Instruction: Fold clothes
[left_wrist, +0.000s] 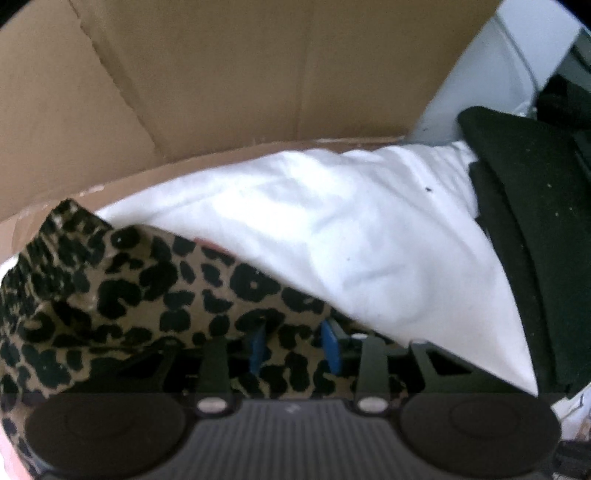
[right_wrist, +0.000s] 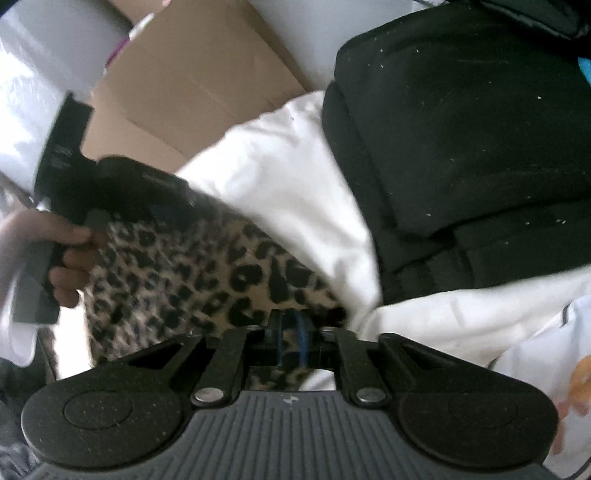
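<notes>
Left gripper (left_wrist: 295, 347): pointing steeply down at the leopard-print garment (left_wrist: 122, 295); its blue pads (left_wrist: 258, 349) are standing apart, with a fold of the print lying between them. Whether the pads are pressing the cloth cannot be told.
Right gripper (right_wrist: 291, 343): its blue pads (right_wrist: 301, 341) are sitting close together with only a thin gap showing; the print's edge is lying right at the tips, and a strip of it is showing below the fingers. Whether cloth is pinched in the gap cannot be told.
Leopard-print garment: lying crumpled on the white fabric (left_wrist: 332, 229), bunched up to the left of the left gripper and spreading out ahead and to the left of the right gripper.
Hand (right_wrist: 70, 266): a person's hand is gripping the left gripper's handle, seen in the right wrist view at the far left edge of the print.
Cardboard box (left_wrist: 221, 81): standing open just behind the white fabric, its brown inner walls facing the camera; what is lying inside is hidden.
Black cushion (right_wrist: 461, 129): resting on the white fabric to the right of the print, speckled with pale lint.
</notes>
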